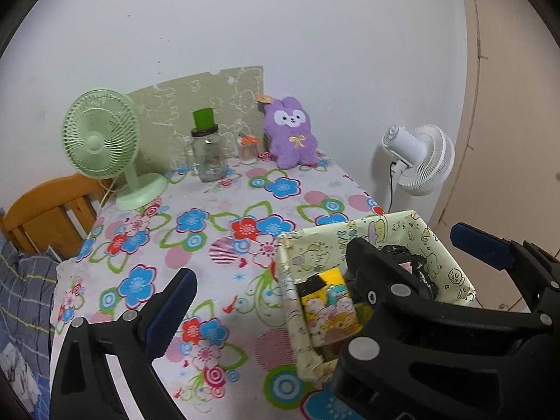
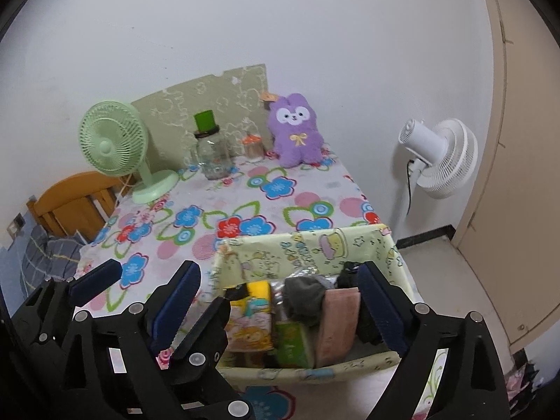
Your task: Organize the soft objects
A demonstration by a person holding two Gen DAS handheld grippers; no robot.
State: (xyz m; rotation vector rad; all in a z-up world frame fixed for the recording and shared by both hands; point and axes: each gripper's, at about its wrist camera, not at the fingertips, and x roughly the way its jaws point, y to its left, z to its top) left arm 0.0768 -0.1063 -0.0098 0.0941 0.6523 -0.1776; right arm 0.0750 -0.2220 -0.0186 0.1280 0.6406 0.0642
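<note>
1. Left gripper at 7 o'clock: fingers wide, holding nothing
2. Fabric basket at 5 o'clock holds packed soft items; right gripper spread above it, empty
3. Likely next: fetch purple plush at 12 o'clock

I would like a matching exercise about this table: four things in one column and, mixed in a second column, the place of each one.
Things
1. purple plush rabbit
2. green desk fan
3. glass jar with green lid
4. folded pink cloth

Places
A. inside the yellow patterned fabric box
B. far left of the floral tablecloth
C. far edge, against the white wall, on the right
D. between the fan and the rabbit

Pairs: 1-C, 2-B, 3-D, 4-A
</note>
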